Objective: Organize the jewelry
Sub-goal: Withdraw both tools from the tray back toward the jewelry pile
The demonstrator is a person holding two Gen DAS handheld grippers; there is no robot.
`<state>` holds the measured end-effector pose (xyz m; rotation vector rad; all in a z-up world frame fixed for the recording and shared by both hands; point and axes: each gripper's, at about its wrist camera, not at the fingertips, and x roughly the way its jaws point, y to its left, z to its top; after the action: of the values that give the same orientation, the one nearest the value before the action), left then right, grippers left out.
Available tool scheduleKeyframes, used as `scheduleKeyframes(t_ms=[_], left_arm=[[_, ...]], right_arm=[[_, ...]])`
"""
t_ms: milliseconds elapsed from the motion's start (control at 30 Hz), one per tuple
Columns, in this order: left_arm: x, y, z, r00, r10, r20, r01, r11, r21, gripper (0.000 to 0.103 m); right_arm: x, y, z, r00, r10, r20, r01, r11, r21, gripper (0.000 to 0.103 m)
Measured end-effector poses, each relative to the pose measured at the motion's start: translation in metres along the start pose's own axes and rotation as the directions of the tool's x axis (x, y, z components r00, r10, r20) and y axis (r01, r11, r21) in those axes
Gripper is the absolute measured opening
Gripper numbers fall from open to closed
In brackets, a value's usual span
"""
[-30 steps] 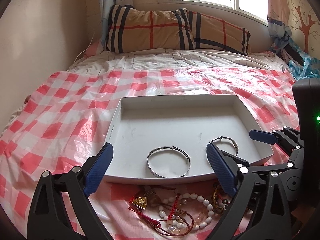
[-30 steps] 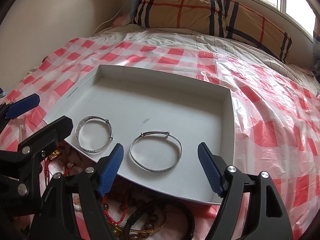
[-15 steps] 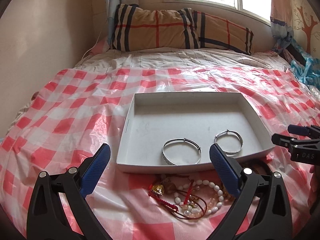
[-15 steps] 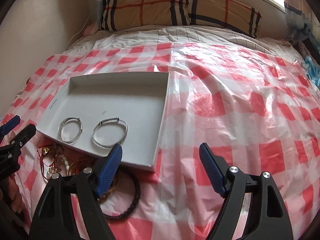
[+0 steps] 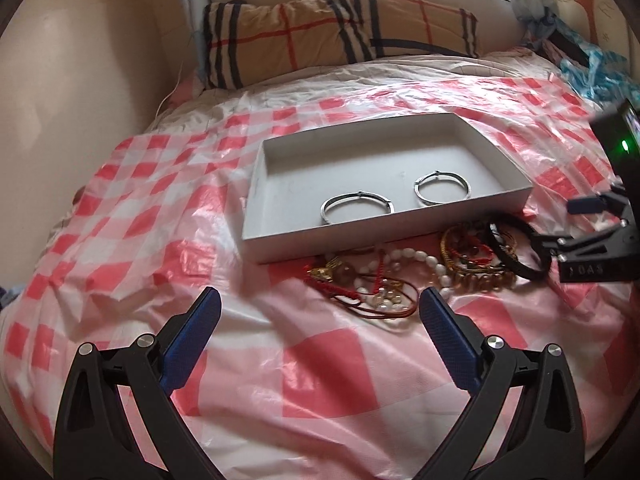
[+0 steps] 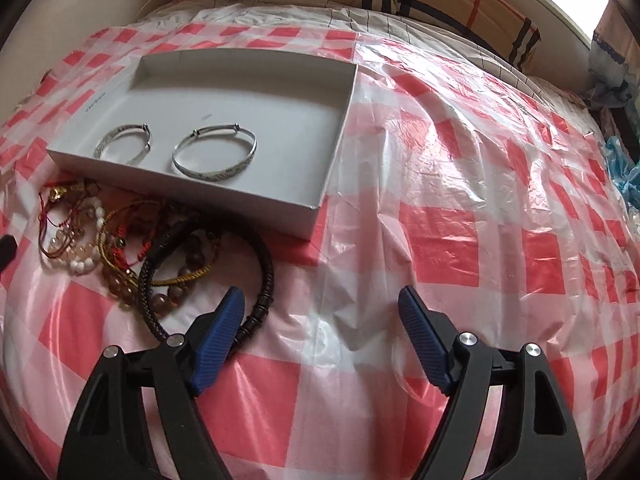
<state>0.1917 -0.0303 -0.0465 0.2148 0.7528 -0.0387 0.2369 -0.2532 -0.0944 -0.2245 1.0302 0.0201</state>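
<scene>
Both wrist cameras are looking forward and down over the bed toward the pillow [image 5: 336, 36], sharing the white tray [image 5: 256, 184] [image 6: 320, 196]; the right one is sitting closer, further right.

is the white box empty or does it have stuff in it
Not empty: two silver bangles lie flat inside the white box. The other bracelets sit outside it on the bed.
</scene>
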Motion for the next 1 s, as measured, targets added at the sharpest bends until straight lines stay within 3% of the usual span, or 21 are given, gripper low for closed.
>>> scheduleKeyframes(t_ms=[133, 300, 433, 567, 767, 900, 1000], left_arm=[[0.001, 0.01, 0.0, 1.0, 0.005, -0.004, -0.005, 0.999, -0.035, 0.095], [0.005, 0.0, 0.0, 1.0, 0.008, -0.006, -0.008, 1.0, 0.012, 0.095], [0.001, -0.011, 0.006, 0.995, -0.094, 0.024, 0.093, 0.995, 0.018, 0.095], [0.002, -0.042, 0.017, 0.985, -0.166, 0.045, 0.161, 0.983, 0.09, 0.094], [0.017, -0.06, 0.032, 0.976, -0.219, 0.017, 0.217, 0.972, 0.089, 0.073], [0.019, -0.041, 0.031, 0.988, -0.157, 0.004, 0.156, 0.986, 0.059, 0.072], [0.02, -0.013, 0.024, 0.993, -0.112, -0.023, 0.113, 0.994, 0.008, 0.072]], right_arm=[[-0.01, -0.008, -0.015, 0.999, -0.047, -0.006, 0.047, 0.999, 0.007, 0.076], [-0.013, -0.016, -0.018, 1.0, -0.001, 0.014, 0.0, 0.999, 0.046, 0.076], [-0.012, -0.011, -0.014, 1.0, 0.008, 0.018, -0.008, 0.999, 0.038, 0.076], [-0.01, -0.011, -0.013, 1.0, 0.019, 0.012, -0.019, 0.999, 0.045, 0.076], [-0.009, -0.011, -0.013, 1.0, 0.027, 0.007, -0.027, 0.999, 0.044, 0.077], [-0.017, -0.017, -0.011, 0.998, 0.031, 0.048, -0.035, 0.997, 0.069, 0.076], [-0.031, -0.018, -0.008, 0.987, 0.092, 0.129, -0.102, 0.992, 0.075, 0.077]])
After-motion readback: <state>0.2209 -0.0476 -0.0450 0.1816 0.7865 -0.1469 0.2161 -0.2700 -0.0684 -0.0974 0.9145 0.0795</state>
